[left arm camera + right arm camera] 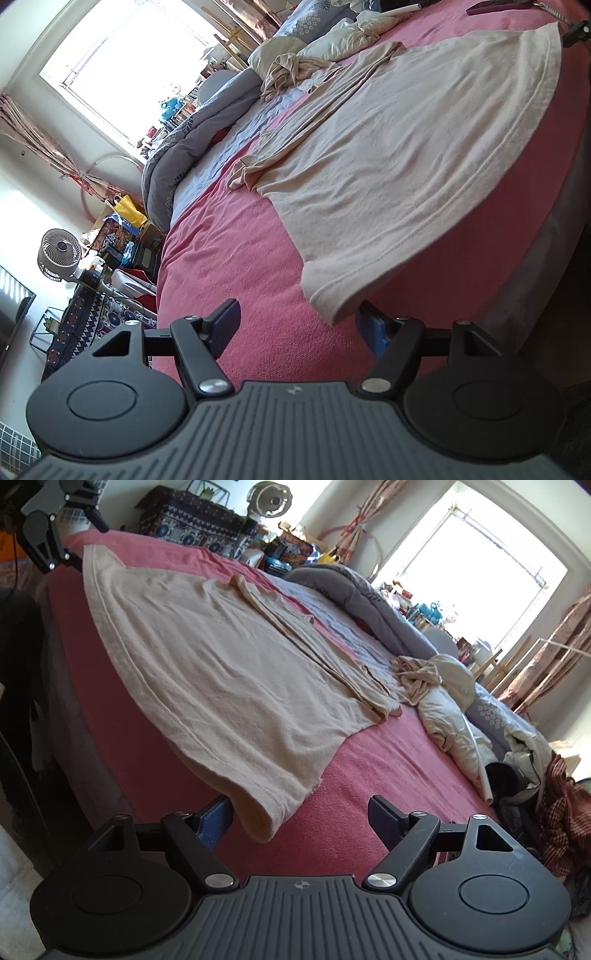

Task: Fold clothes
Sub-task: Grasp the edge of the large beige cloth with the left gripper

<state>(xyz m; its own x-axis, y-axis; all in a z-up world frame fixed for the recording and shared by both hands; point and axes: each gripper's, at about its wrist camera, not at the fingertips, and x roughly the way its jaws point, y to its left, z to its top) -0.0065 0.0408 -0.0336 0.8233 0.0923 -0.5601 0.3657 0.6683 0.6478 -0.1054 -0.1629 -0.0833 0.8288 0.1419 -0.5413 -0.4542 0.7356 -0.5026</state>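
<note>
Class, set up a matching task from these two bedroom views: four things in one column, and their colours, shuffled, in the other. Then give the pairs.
Things:
1. shirt
2. bedspread
3. duvet
4. bag

Colours:
A. grey
B. yellow
C. cream
D. pink

Pairs: 1-C, 2-D, 3-A, 4-B

Ahead of the left gripper (pixel 301 325), between its spread jaws, bare pink terry bedspread (pixel 236 258) lies free; only the cream cotton garment's (pixel 406 177) hem corner overhangs its right finger. Beyond the right gripper (pixel 303 818), open bedspread runs forward-right until crumpled cream bedding (pixel 448 716) and a rolled grey quilt (pixel 354 590) block the way.
</note>
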